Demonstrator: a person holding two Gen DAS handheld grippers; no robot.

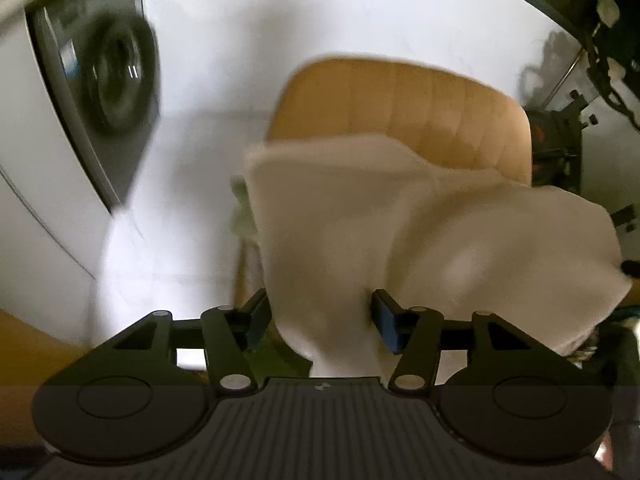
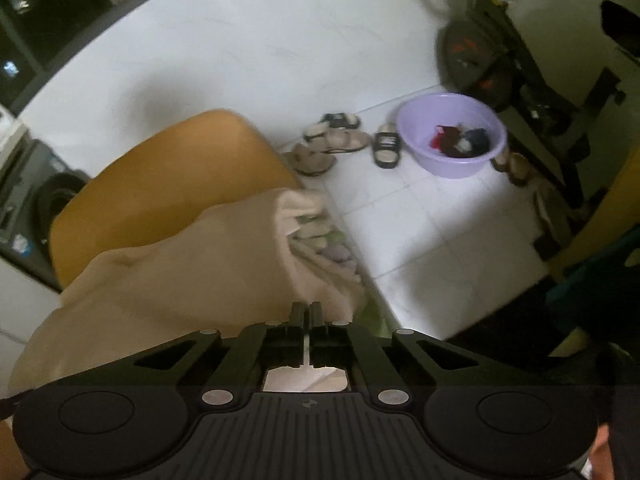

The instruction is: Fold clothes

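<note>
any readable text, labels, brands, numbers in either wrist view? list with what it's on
None readable.
Washing machine: control panel markings, blurred.
Washing machine, right wrist view: blue sticker, too small.
Left gripper and right gripper: small round emblem on each body, no text.

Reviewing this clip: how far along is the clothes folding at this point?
Early to midway. Done: nothing visibly finished; no neat folded piece shows. In hand: the cream fabric garment is draped over the tan padded chair; the right gripper is shut, apparently pinching its edge, while the left gripper stands open with cloth between its fingers. Left: completing the folds, plus clothes in the lilac plastic basin.
</note>
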